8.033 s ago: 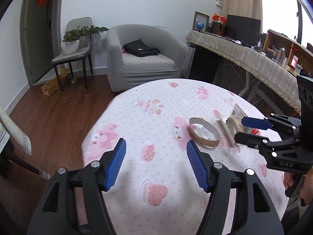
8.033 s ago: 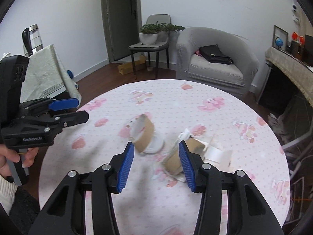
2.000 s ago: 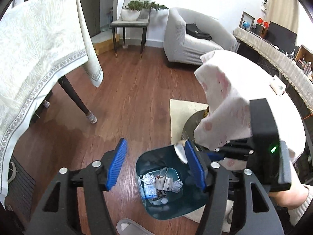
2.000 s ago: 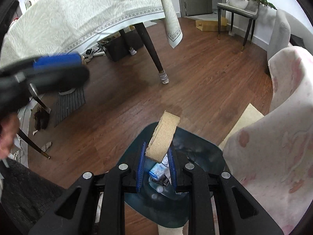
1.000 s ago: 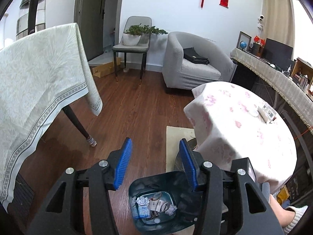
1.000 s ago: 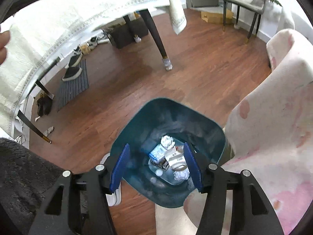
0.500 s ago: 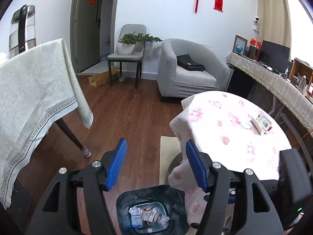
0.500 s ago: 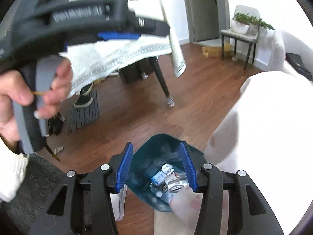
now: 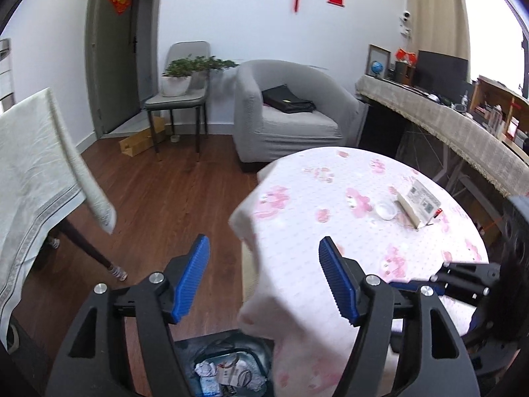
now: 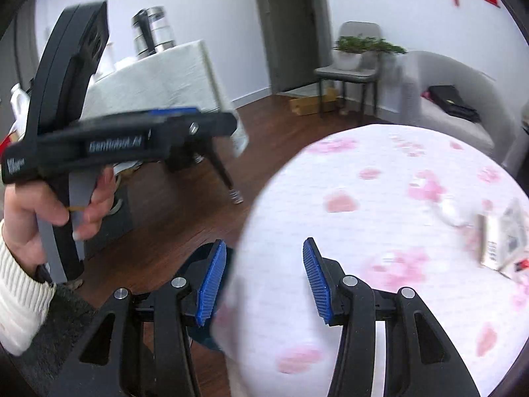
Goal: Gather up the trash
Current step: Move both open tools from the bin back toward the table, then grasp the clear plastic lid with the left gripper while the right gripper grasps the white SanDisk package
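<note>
The dark teal trash bin [image 9: 228,347] stands on the floor at the near edge of the round table [image 9: 347,258] with the pink-patterned cloth; crumpled paper and wrappers [image 9: 228,377] lie in it. On the table's far right lie a white round lid [image 9: 386,210] and a white printed box [image 9: 418,202]; the box also shows, blurred, in the right wrist view [image 10: 502,238]. My left gripper [image 9: 263,279] is open and empty above the bin and table edge. My right gripper [image 10: 264,279] is open and empty over the table's near edge.
A table with a pale green cloth [image 9: 36,172] stands at the left on thin dark legs. A grey armchair [image 9: 287,115] with a black bag, a chair with a plant [image 9: 180,99] and a long sideboard [image 9: 456,125] lie beyond. The floor is brown wood.
Both grippers have risen from over the bin to table height and tilted up toward the room. The right gripper, shut on cardboard two seconds ago, has let it go and is open.
</note>
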A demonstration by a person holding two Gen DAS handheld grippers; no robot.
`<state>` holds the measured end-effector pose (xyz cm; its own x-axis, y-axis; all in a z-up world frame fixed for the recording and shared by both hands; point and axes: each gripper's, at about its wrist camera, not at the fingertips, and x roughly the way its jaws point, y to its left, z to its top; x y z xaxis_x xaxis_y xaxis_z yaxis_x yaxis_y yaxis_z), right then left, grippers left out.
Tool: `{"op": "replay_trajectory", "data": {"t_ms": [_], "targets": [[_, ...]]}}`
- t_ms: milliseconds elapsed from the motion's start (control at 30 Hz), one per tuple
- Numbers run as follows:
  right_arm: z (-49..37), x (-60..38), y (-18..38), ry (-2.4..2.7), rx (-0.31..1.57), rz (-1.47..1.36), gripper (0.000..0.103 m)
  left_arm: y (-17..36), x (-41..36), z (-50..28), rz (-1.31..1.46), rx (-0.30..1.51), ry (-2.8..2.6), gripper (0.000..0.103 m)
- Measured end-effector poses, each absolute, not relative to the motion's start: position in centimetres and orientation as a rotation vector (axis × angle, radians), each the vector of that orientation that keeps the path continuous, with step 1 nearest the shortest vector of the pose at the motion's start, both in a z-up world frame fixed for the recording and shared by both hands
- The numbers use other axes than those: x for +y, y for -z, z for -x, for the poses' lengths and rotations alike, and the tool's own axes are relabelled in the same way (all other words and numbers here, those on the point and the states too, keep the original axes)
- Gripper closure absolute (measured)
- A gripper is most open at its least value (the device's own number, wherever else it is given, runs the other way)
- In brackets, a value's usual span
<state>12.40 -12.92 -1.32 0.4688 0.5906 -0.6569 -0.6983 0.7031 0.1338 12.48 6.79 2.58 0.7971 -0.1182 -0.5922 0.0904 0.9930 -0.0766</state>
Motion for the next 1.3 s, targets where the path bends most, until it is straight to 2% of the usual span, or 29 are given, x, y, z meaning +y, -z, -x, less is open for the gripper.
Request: {"op": "replay_trajectory", "data": {"t_ms": [267,767,1133,1300], "targets": [[-15.6,-18.5,0.7,-0.656,0.704,0.140,0.054,-1.4,2.2,-16.3,-0.018,0.650,0.202,0.027],[-21.4,-26.1,-0.2,-0.422,0.644,0.098,0.054,-0.2,-4.3,-22.2,-0.061,0.697,0.319,0.027],[-24.5,-29.2,1.1,-0.378,0.697,0.059,0.054,2.5,-9.7,-24.9,-0.143,0.780,0.461,0.031],[-25.4,-29.3,2.2,-0.405,0.746,0.051,0.054,3.8,-11.2,-25.9,-0.162,0.824,0.480,0.039]]}}
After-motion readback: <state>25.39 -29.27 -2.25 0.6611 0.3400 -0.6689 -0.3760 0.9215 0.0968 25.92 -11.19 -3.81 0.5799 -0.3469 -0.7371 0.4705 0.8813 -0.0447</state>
